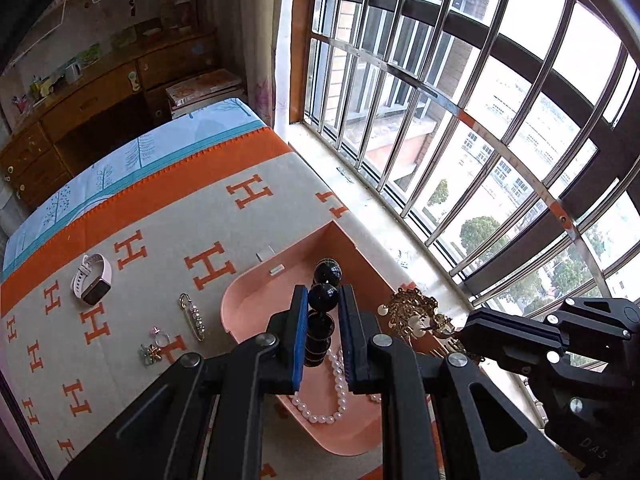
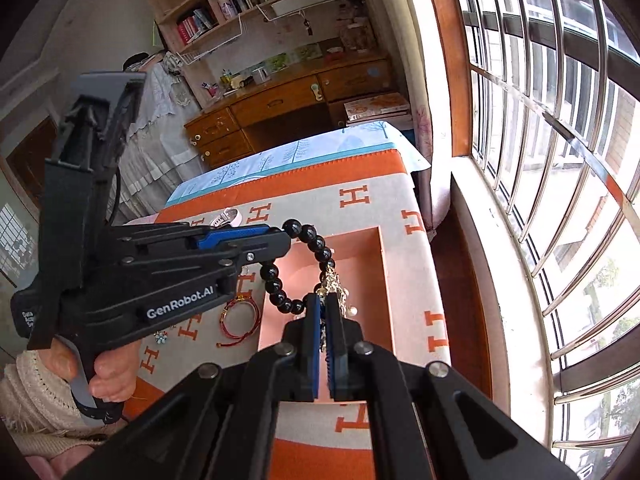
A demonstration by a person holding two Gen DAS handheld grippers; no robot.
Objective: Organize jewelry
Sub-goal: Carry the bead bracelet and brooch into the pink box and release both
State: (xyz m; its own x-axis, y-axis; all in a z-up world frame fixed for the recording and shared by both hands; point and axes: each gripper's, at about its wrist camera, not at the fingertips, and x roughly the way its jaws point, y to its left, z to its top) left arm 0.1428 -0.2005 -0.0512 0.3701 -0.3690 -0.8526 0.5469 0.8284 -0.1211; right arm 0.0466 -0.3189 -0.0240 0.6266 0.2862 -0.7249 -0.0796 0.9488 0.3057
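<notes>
Left gripper (image 1: 323, 312) clamps the black bead bracelet (image 1: 325, 296), right gripper (image 2: 323, 320) pinches the gold chain (image 2: 334, 284), both over the pink tray (image 1: 280, 280), likely for drop-off.

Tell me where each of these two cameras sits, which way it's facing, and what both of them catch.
Left wrist: on the left tool, looking down along its fingers at the pink open jewelry box holding a white pearl necklace; the right tool shows.
Right wrist: on the right tool, facing down at the box; the left tool and a hand show.
Shared: box, black bead bracelet, gold chain, orange H-patterned blanket, barred window.
</notes>
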